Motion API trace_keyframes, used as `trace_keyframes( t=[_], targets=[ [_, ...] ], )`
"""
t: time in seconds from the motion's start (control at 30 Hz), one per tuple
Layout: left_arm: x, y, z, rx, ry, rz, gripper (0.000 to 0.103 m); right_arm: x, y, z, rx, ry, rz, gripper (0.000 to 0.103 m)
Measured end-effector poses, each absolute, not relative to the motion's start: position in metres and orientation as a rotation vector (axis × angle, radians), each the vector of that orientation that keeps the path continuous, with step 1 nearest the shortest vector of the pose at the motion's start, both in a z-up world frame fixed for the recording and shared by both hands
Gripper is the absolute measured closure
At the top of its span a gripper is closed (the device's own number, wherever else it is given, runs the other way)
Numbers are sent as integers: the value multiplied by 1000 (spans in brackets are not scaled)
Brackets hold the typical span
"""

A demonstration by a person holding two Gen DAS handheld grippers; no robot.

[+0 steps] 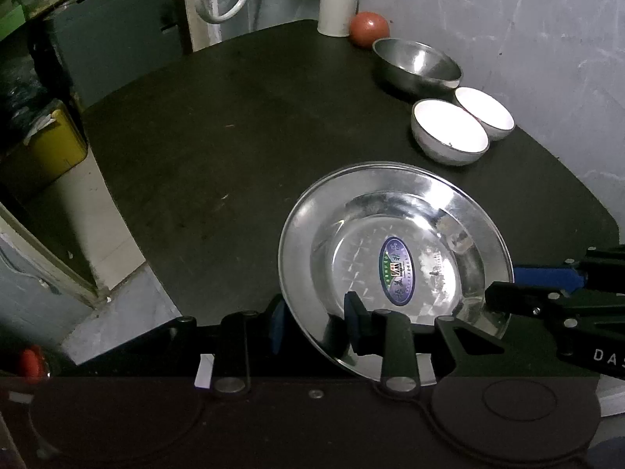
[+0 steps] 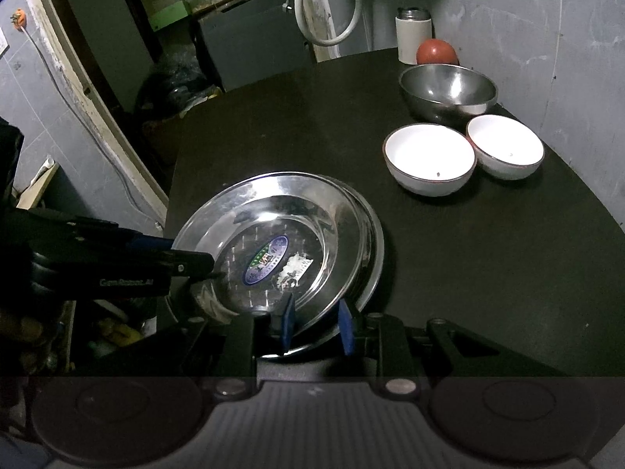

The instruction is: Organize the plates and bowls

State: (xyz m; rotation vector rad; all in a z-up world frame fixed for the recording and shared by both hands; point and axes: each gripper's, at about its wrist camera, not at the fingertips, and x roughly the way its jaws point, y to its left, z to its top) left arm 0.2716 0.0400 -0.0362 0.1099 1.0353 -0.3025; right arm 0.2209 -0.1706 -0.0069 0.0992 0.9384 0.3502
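A shiny steel plate [image 1: 394, 234] with an oval sticker lies on a second steel plate on the dark table; in the right wrist view the top plate [image 2: 273, 234] sits skewed on the lower one [image 2: 371, 242]. My left gripper [image 1: 316, 322] straddles the plate's near rim, blue pads on both sides. My right gripper [image 2: 318, 322] straddles the rim of the plates from the other side and shows in the left wrist view [image 1: 539, 285]. Two white bowls [image 1: 449, 133] [image 1: 484, 113] and a steel bowl [image 1: 416, 64] stand at the back right.
A white canister [image 1: 338, 8] and a red tomato [image 1: 369, 29] stand at the table's far corner by the wall. A yellow bin [image 1: 58, 140] sits on the floor left of the table [image 1: 215, 136]. A hose [image 2: 324, 4] hangs behind.
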Motion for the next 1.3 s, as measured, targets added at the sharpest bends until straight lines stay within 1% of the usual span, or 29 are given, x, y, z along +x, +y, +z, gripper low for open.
trace_keyframes(
  t=[0.1, 0.4, 0.5, 0.57, 0.63, 0.73, 0.8, 0.93, 1.0, 1.03, 1.07, 1.1, 1.13, 1.2, 1.3],
  targets=[
    [272, 37, -38, 136, 1036, -301, 72, 222, -170, -8, 96, 945, 348, 74],
    [274, 39, -43, 123, 1049, -307, 70, 224, -165, -7, 66, 930, 365, 74],
    [276, 38, -45, 127, 1049, -307, 68, 224, -165, -8, 68, 931, 362, 73],
    [277, 39, -45, 123, 1050, -305, 63, 224, -165, -8, 69, 932, 361, 72],
    [277, 41, -42, 115, 1038, -305, 49, 223, -165, -8, 69, 932, 358, 71],
    [278, 45, -36, 99, 1012, -300, 35, 224, -166, -7, 73, 928, 352, 63],
    [280, 48, -32, 92, 995, -292, 27, 223, -168, -6, 78, 917, 347, 54],
    [289, 49, -23, 86, 959, -278, 20, 226, -173, -5, 97, 903, 334, 42],
    [295, 49, -19, 83, 935, -277, 17, 227, -175, -4, 105, 897, 327, 34],
    [299, 48, -17, 82, 926, -276, 13, 227, -176, -4, 109, 893, 324, 32],
    [303, 48, -16, 81, 917, -275, 10, 228, -178, -4, 115, 886, 322, 27],
    [307, 47, -14, 76, 901, -271, 3, 228, -180, -3, 120, 879, 317, 25],
    [311, 46, -13, 72, 885, -269, 1, 228, -182, -2, 126, 871, 309, 19],
    [321, 44, -9, 58, 859, -281, 1, 230, -189, -1, 145, 859, 291, 9],
    [337, 40, -7, 42, 849, -301, 1, 234, -201, 0, 195, 847, 266, 4]
  ],
)
